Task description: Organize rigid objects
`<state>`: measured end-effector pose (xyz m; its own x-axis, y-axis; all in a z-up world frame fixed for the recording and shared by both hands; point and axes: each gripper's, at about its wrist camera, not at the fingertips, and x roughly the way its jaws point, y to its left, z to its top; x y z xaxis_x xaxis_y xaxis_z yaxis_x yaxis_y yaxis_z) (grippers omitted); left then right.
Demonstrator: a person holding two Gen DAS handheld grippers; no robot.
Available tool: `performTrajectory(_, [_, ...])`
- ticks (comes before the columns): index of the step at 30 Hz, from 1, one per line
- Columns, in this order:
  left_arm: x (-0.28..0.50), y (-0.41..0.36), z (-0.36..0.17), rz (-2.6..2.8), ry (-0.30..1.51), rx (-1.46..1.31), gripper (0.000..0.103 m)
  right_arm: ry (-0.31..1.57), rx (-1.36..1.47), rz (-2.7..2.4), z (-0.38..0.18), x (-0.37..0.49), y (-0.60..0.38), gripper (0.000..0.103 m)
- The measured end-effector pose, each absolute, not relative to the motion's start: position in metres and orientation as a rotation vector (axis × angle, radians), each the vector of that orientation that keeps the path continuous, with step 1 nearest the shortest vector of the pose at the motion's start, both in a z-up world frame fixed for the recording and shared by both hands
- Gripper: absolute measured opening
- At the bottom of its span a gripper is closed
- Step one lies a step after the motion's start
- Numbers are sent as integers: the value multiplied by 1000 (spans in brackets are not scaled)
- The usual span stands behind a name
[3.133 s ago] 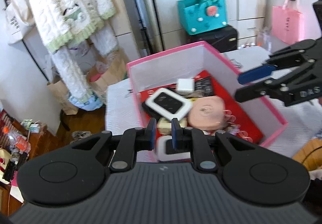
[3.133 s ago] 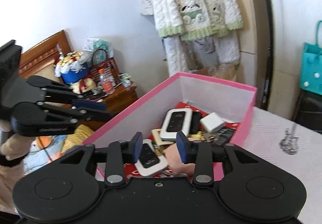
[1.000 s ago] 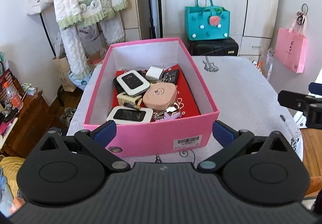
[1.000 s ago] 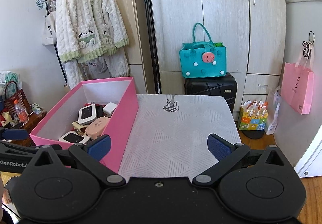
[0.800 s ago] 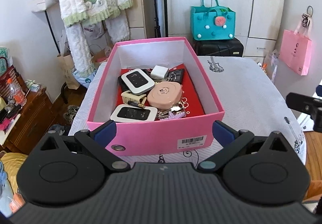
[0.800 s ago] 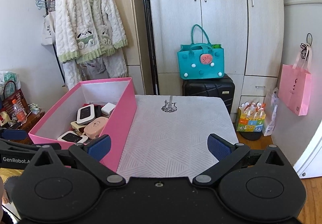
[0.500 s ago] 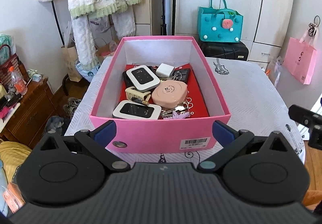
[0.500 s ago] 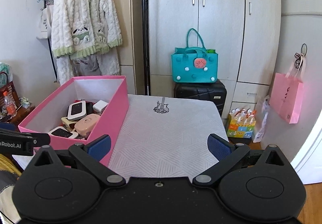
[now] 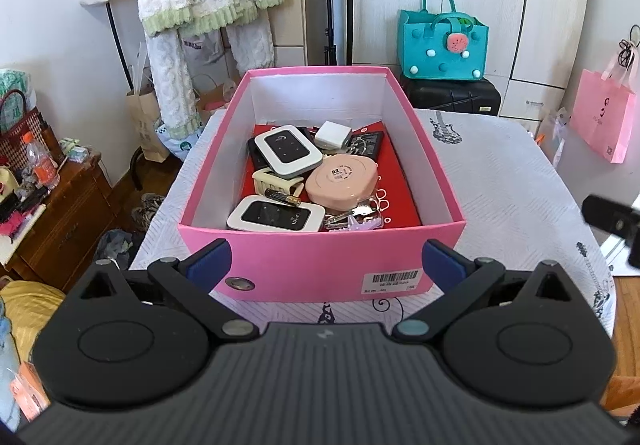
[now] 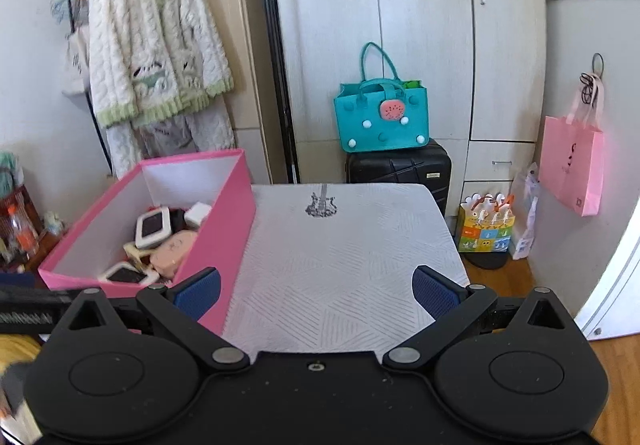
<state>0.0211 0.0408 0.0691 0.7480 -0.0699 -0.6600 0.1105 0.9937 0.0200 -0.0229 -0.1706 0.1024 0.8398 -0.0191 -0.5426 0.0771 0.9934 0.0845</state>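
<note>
We hold both tongs back from the pink box [image 9: 320, 269], which stands on the desk [image 9: 500, 185] under a white patterned cloth. Our left tongs [image 9: 324, 259] are spread wide, their blue-padded tips level with the box's near wall and gripping nothing. Our right tongs [image 10: 316, 291] are also wide apart and empty, hanging over the bare cloth to the right of the box.

Inside the box, on its red floor, a white pocket router [image 9: 276, 213] lies flat against the near wall. Behind it sits a cream clip [image 9: 276, 184] with a small battery [image 9: 285, 198] across it. A second router [image 9: 287, 149] rests tilted on the pile toward the far wall, a white charger block [image 9: 333, 134] just beside it. A round peach case [image 9: 342, 181] lies right of centre, touching a clutter of keys and a lilac trinket [image 9: 354, 219] at the near wall.
</note>
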Motion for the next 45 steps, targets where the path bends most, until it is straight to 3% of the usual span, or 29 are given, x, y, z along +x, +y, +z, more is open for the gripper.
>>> performTrajectory(45, [9, 41, 66, -49, 651, 125, 103, 559, 93, -61, 102, -33, -163, 103])
